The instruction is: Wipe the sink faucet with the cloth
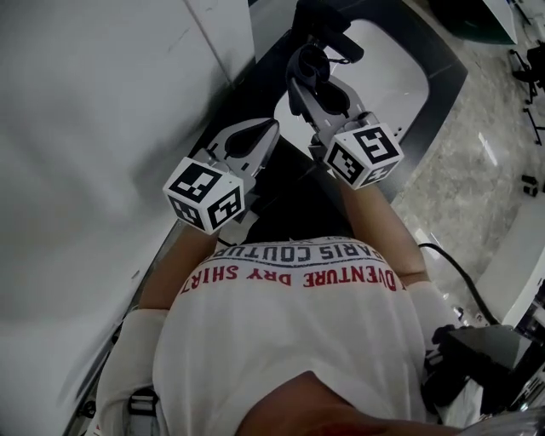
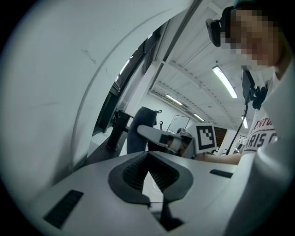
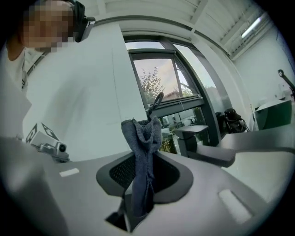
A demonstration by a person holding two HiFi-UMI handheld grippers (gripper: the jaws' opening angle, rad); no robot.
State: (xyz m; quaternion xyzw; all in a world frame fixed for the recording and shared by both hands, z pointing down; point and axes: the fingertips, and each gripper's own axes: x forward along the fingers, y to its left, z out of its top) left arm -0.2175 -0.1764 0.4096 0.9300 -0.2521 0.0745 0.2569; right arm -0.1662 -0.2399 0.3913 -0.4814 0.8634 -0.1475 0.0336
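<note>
The right tool [image 1: 317, 95] is closed on the dark grey cloth [image 3: 144, 138]. The cloth is pinched between the jaws and stands up out of them in a crumpled bunch. In the head view this tool holds the cloth over the back edge of the white sink [image 1: 396, 81], close to the dark faucet [image 1: 328, 25]; I cannot tell if they touch. The left tool [image 2: 147, 156] has its jaws together with nothing between them, and it hangs beside the right one, above the dark counter [image 1: 447, 72].
</note>
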